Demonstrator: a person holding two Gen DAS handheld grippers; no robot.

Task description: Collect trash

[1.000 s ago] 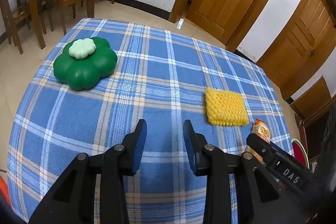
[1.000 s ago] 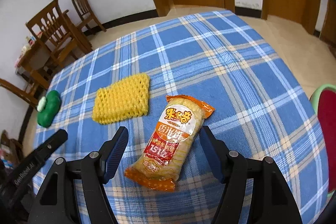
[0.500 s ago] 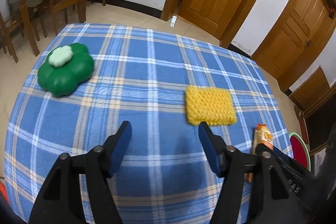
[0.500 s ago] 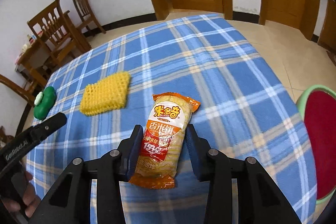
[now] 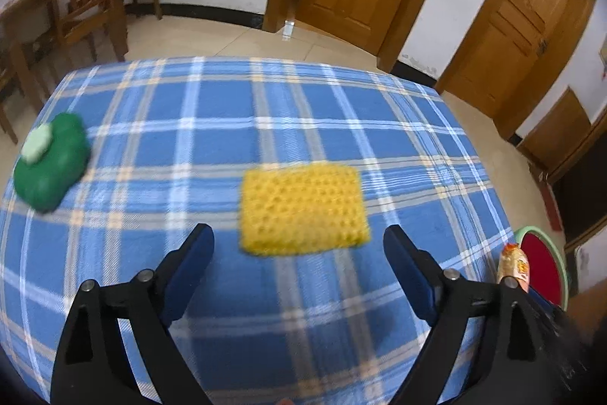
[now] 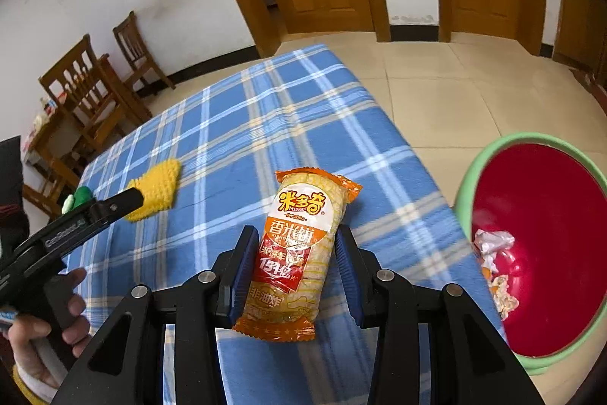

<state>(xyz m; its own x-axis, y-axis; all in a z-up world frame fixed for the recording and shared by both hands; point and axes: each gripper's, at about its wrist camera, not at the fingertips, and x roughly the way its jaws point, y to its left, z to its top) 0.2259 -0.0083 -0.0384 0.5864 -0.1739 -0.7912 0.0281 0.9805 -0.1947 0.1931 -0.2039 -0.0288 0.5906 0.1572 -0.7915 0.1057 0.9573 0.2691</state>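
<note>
Above the tablecloth (image 5: pixel 212 363), left gripper (image 5: pixel 299 245) tilted down, jaws opening.

Sponge (image 5: pixel 302 210) right of lidded box (image 5: pixel 51 164) on tablecloth (image 5: pixel 303 109)

The cloth (image 5: pixel 212 109) is bare at 12 o'clock, so a gripper can pass there. The yellow pad (image 5: pixel 303 209) sits in the way at 12, close in. The green box (image 5: pixel 51 169) blocks 10 o'clock.

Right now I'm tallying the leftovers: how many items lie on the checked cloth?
2: yellow foam net mid-table, green flower-shaped object at its left edge. The snack packet is held in the right gripper.
</note>
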